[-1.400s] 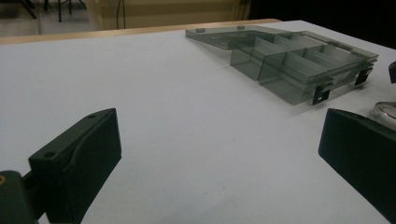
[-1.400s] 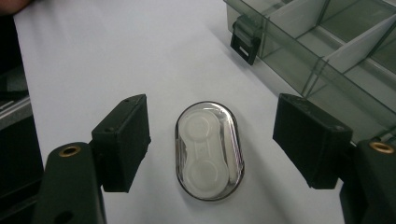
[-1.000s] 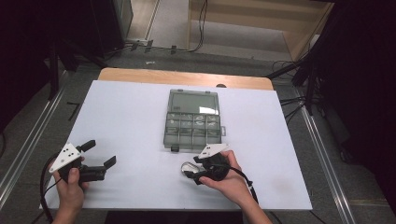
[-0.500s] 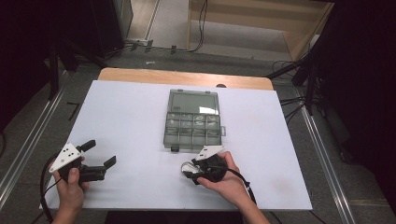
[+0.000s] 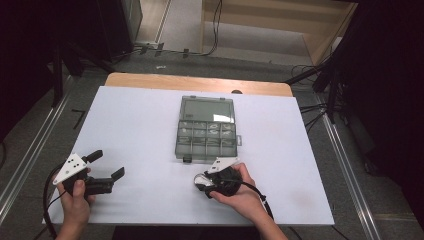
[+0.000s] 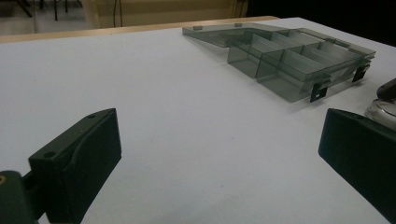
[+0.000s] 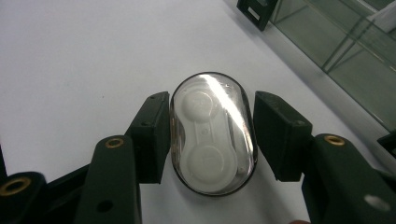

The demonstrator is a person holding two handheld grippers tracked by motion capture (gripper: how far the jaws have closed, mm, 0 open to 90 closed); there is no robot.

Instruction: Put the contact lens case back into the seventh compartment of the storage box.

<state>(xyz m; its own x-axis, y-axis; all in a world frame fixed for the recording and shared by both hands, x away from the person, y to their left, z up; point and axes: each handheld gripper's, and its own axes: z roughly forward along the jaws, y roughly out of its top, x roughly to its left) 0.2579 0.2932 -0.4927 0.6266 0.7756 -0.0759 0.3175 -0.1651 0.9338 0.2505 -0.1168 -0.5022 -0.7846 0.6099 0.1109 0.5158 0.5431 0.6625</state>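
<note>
A clear oval case (image 7: 212, 135) with two white round cups inside lies on the white table (image 5: 140, 125). My right gripper (image 7: 210, 121) has just been closing its jaws on it, and both pads now press on its long sides. From above, that gripper (image 5: 202, 184) and the case (image 5: 201, 179) sit just in front of a grey, clear compartment box (image 5: 207, 132) whose lid lies open. My left gripper (image 5: 107, 164) rests near the table's front left, open, with nothing between its fingers (image 6: 79, 158).
The compartment box (image 6: 299, 60) holds several small items in its cells, and its black latches face the front. A wooden edge (image 5: 195, 82) borders the table's far side. Dark stands and cables line the floor around it.
The right gripper's jaws have come in around the oval case and the hand has shifted slightly. The left hand has stayed where it was.
</note>
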